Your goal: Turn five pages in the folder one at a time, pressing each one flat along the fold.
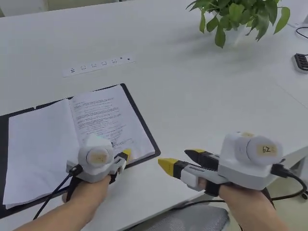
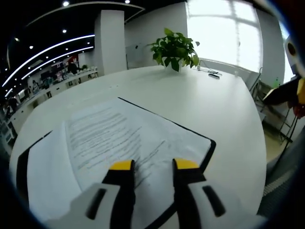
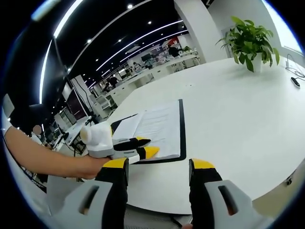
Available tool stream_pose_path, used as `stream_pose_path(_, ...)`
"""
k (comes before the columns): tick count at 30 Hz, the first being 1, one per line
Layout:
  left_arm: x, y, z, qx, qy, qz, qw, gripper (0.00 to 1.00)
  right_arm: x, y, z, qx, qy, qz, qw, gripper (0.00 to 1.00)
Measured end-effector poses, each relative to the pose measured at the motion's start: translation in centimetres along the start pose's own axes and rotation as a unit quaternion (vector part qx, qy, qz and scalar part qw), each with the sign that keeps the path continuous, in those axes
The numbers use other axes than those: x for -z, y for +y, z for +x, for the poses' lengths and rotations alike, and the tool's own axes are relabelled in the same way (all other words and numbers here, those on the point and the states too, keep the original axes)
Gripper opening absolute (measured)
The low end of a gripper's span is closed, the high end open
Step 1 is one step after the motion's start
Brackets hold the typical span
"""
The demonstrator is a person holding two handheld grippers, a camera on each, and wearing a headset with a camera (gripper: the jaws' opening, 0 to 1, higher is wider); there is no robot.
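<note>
We see a broad white surface (image 1: 202, 96) with a potted plant (image 1: 238, 17) at its far side and a row of sockets (image 1: 98, 64) set into it. Beyond, we find a bright window (image 2: 221, 31), a white pillar (image 2: 112, 40) and ceiling light strips (image 3: 138, 44).

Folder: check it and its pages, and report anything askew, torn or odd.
Nothing stands out. The folder lies open on the table, turned slightly against the near edge; its pages look flat and untorn. The left hand-held gripper is open over the printed page, near its lower corner.
</note>
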State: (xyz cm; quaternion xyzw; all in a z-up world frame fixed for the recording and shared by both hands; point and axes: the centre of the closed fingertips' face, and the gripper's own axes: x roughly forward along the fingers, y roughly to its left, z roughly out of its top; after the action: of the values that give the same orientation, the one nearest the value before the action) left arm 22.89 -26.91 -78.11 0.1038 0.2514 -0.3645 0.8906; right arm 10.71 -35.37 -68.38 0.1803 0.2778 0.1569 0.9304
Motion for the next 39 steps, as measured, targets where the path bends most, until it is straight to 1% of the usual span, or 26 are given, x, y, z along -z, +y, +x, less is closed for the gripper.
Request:
stream_pose_path(2, 0.0, -0.1, 0.0, 0.000, 0.002, 0.001, 1.0000, 0.28, 0.0, -0.1, 0.0, 0.001, 0.001, 0.001, 1.0000, 0.49)
stream_pose_path(4, 0.0, 0.0, 0.0, -0.003, -0.001, -0.011, 0.9999, 0.26, 0.0, -0.2, 0.0, 0.001, 0.002, 0.001, 1.0000, 0.49)
stream_pose_path(6, 0.0, 0.1, 0.0, -0.004, -0.001, -0.010, 0.9999, 0.25, 0.0, -0.2, 0.0, 0.002, 0.002, 0.002, 1.0000, 0.48)
stream_pose_path(7, -0.1, 0.3, 0.0, -0.009, -0.003, -0.019, 0.9998, 0.22, -0.1, -0.2, 0.1, 0.001, 0.001, 0.002, 1.0000, 0.48)
stream_pose_path(9, -0.1, 0.7, -0.1, -0.014, -0.002, -0.019, 0.9997, 0.18, 0.0, -0.2, 0.1, 0.001, 0.002, 0.003, 1.0000, 0.48)
stream_pose_path(12, -0.1, 1.1, 0.1, -0.018, 0.000, -0.010, 0.9998, 0.12, 0.2, -0.1, 0.1, -0.001, 0.006, 0.002, 1.0000, 0.48)
stream_pose_path(14, 0.0, 1.6, 0.1, -0.027, 0.004, -0.006, 0.9996, 0.06, 0.3, -0.1, 0.2, -0.002, 0.006, 0.002, 1.0000, 0.48)
stream_pose_path(15, 0.0, 1.6, 0.2, -0.023, 0.004, -0.004, 0.9997, 0.04, 0.3, -0.1, 0.2, -0.003, 0.008, 0.003, 1.0000, 0.48)
stream_pose_path(17, 0.0, 1.6, 0.1, -0.025, 0.006, 0.003, 0.9997, 0.04, 0.4, 0.0, 0.4, -0.004, 0.009, 0.001, 0.9999, 0.48)
stream_pose_path(24, 0.0, 1.6, 0.1, -0.029, 0.004, -0.001, 0.9996, 0.00, 0.4, 0.2, 0.7, -0.010, 0.014, -0.001, 0.9999, 0.47)
stream_pose_path(28, 0.0, 1.7, 0.2, -0.030, 0.003, -0.012, 0.9995, 0.00, 0.1, 0.0, 1.2, -0.011, 0.016, -0.006, 0.9998, 0.47)
stream_pose_path(29, 0.0, 1.8, 0.2, -0.031, 0.000, -0.030, 0.9991, 0.00, 0.1, 0.0, 1.3, -0.012, 0.016, -0.004, 0.9998, 0.47)
stream_pose_path(30, 0.0, 1.9, 0.2, -0.031, 0.000, -0.034, 0.9989, 0.00, 0.0, 0.0, 1.3, -0.013, 0.017, -0.003, 0.9998, 0.46)
stream_pose_path(31, -0.1, 1.9, 0.2, -0.031, -0.002, -0.055, 0.9980, 0.00, 0.0, 0.0, 1.3, -0.013, 0.016, -0.003, 0.9998, 0.46)
stream_pose_path(32, 0.0, 1.9, 0.1, -0.027, -0.004, -0.064, 0.9976, 0.00, -0.1, 0.1, 1.4, -0.014, 0.014, -0.004, 0.9998, 0.46)
stream_pose_path(33, 0.0, 2.0, 0.1, -0.025, -0.005, -0.064, 0.9976, 0.00, -0.1, 0.1, 1.4, -0.015, 0.014, -0.003, 0.9998, 0.46)
stream_pose_path(35, 0.0, 2.0, 0.1, -0.021, -0.010, -0.105, 0.9942, 0.00, 0.0, 0.1, 1.7, -0.018, 0.019, -0.006, 0.9996, 0.46)
stream_pose_path(36, 0.0, 2.2, 0.0, -0.019, -0.010, -0.100, 0.9947, 0.00, 0.0, 0.0, 1.9, -0.018, 0.020, -0.008, 0.9996, 0.46)
stream_pose_path(37, 0.0, 2.2, 0.0, -0.018, -0.010, -0.107, 0.9941, 0.00, -0.1, -0.1, 2.2, -0.018, 0.020, -0.008, 0.9996, 0.45)
stream_pose_path(38, 0.0, 2.1, 0.1, -0.016, -0.011, -0.123, 0.9923, 0.00, -0.3, -0.2, 2.4, -0.020, 0.020, -0.007, 0.9996, 0.45)
stream_pose_path(39, 0.0, 2.1, 0.0, -0.013, -0.012, -0.145, 0.9893, 0.00, -0.6, -0.3, 2.8, -0.022, 0.018, -0.008, 0.9995, 0.44)
